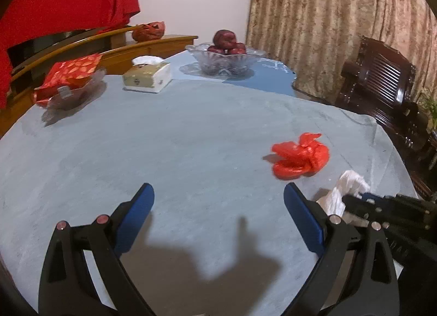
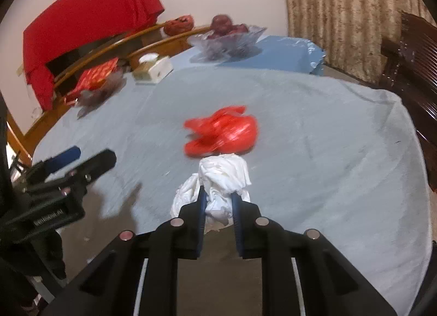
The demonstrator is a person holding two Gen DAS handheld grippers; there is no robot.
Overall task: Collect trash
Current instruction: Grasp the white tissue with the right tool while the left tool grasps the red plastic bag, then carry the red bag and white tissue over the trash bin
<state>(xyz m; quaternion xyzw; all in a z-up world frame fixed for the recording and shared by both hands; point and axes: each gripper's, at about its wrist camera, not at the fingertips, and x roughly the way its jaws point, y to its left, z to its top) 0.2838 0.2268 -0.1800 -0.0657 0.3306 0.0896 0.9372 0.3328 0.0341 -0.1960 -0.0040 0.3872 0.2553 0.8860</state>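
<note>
Left wrist view: my left tongs [image 1: 218,201] are spread wide and empty, low over the blue-grey cloth of the bench [image 1: 191,130]. The red plastic bag [image 1: 300,156] lies ahead and to the right of them, apart from both fingers, crumpled with its longer side running roughly left to right. At the right edge I see the right tongs [image 1: 352,198] poking in with the white tissue wad [image 1: 344,190].

Right wrist view: my right tongs [image 2: 218,196] are pinching the white tissue wad [image 2: 218,179], fingers drawn close on either side of it. The red plastic bag [image 2: 222,131] sits dead ahead, just beyond the wad (touching or only near, I cannot tell; the frame is blurred). Left tongs [image 2: 87,156] show at far left, well off to the side of the bag.

Judgement: the right tongs are nearer but occupied, so the bag falls to the left, which would need to swing right and forward.
</note>
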